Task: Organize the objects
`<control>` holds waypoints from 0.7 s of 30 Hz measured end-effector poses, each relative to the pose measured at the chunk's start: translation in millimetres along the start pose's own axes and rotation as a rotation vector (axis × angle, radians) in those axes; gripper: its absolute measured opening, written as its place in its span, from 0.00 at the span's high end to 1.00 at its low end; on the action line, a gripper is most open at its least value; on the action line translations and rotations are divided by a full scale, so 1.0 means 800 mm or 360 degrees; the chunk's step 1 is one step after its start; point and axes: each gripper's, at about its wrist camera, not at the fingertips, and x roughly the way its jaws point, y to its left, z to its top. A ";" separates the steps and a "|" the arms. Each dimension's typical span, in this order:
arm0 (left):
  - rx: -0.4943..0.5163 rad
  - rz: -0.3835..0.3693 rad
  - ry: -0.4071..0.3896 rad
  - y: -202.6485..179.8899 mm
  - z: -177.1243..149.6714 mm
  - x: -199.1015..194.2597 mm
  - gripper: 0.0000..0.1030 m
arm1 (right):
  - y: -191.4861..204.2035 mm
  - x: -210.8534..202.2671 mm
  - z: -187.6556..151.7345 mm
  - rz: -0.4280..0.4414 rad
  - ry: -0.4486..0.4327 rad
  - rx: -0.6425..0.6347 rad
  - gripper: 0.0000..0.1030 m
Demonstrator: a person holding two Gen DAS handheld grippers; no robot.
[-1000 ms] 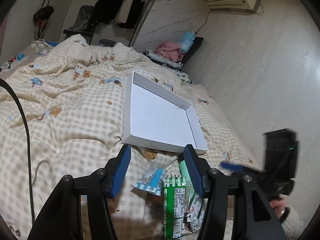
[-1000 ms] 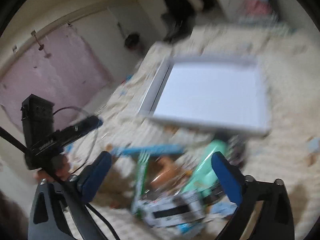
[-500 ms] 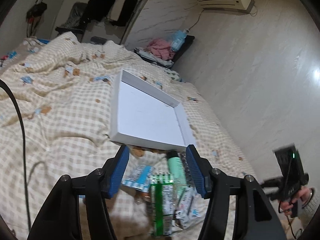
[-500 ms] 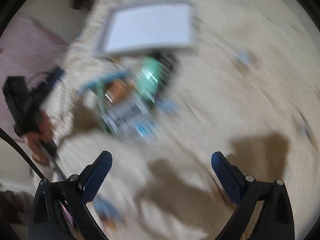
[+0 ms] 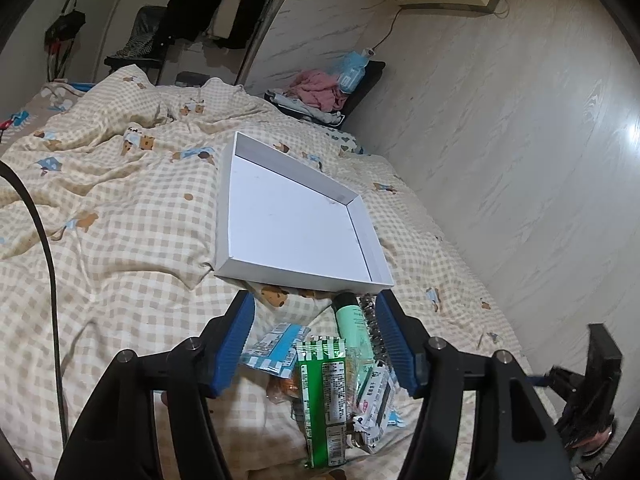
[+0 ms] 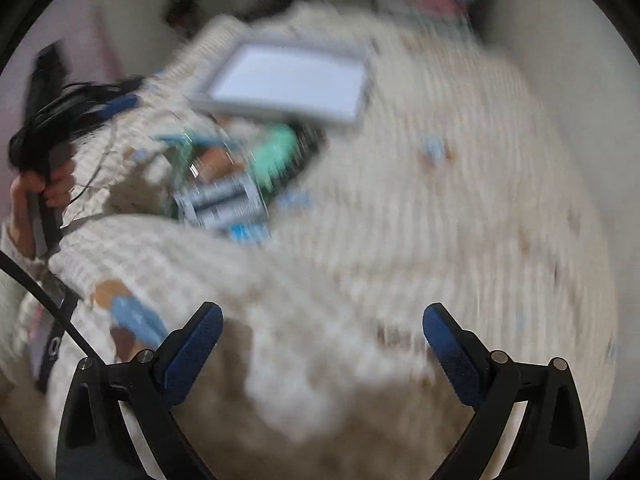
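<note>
Over the foot of the bed, the left gripper (image 5: 314, 338) hung with its blue pads spread wide and nothing between them. Directly under the gap lay a small heap of snack packets. A green foil-type packet (image 5: 322, 396) pointed toward 6 o'clock; a blue-and-white sachet (image 5: 276, 346) lay at its 10 o'clock; a mint-green tube with a dark cap (image 5: 352, 326) ran toward 12 o'clock, just beside the right-hand pad; a white printed wrapper (image 5: 376, 394) sat at 4 o'clock.

Beyond the heap, at 12 o'clock, sat the white shallow box (image 5: 298, 280), empty, its near edge propped up on a fold of the checked quilt (image 5: 120, 240), so it tilted.

The right gripper (image 6: 322, 340) was also released and carried nothing. Its view was heavily motion-blurred; the heap showed only as a smear at about 11 o'clock, well apart from its fingers.

Judgement on handling: the packets look light, thin and crinkly, probably slippery on the film. The green packet should take a pinch across its narrow width near mid-length. The tube looks stiffer and may roll; best gripped across the body, not the cap. The soft quilt will give under pressure, so the pads need to close around an item rather than press down. The tilted box may rock when loaded.
</note>
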 end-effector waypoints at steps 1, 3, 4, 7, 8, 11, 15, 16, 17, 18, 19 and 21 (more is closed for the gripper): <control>0.0004 0.0005 0.0000 0.000 0.000 0.000 0.35 | 0.007 0.005 0.003 -0.0009 -0.0081 -0.0030 0.02; 0.0012 0.0008 -0.0003 0.000 -0.001 -0.001 0.34 | 0.010 0.016 0.007 0.0017 -0.0130 -0.0028 0.02; 0.0014 0.0016 -0.0008 0.000 -0.001 -0.002 0.34 | 0.009 0.025 0.011 0.0024 -0.0148 -0.0020 0.02; 0.0010 0.0029 -0.0019 0.000 0.000 -0.002 0.33 | 0.002 0.036 0.018 0.0096 -0.0172 -0.0013 0.02; 0.0010 0.0030 -0.0021 0.001 0.000 -0.003 0.33 | 0.000 0.037 0.021 0.0120 -0.0174 -0.0029 0.02; 0.0024 0.0049 -0.0023 -0.001 0.000 -0.003 0.33 | -0.004 0.038 0.037 0.0133 -0.0227 -0.0103 0.02; 0.0028 0.0051 -0.0019 -0.001 0.000 -0.002 0.33 | 0.004 0.042 0.048 0.0038 -0.0240 -0.0390 0.02; 0.0026 0.0054 -0.0017 -0.001 -0.001 -0.002 0.33 | 0.005 0.046 0.050 -0.0022 -0.0236 -0.0461 0.02; 0.0027 0.0056 -0.0016 -0.001 -0.001 -0.002 0.33 | 0.003 0.052 0.054 -0.0111 -0.0252 -0.0467 0.02; 0.0029 0.0057 -0.0016 -0.002 -0.001 -0.002 0.33 | 0.000 0.058 0.058 -0.0182 -0.0279 -0.0429 0.02; 0.0030 0.0056 -0.0015 -0.001 -0.001 -0.002 0.33 | -0.002 0.066 0.062 -0.0237 -0.0310 -0.0385 0.02; 0.0036 0.0060 -0.0017 -0.001 -0.002 -0.002 0.33 | 0.000 0.089 0.068 -0.0454 -0.0391 -0.0378 0.02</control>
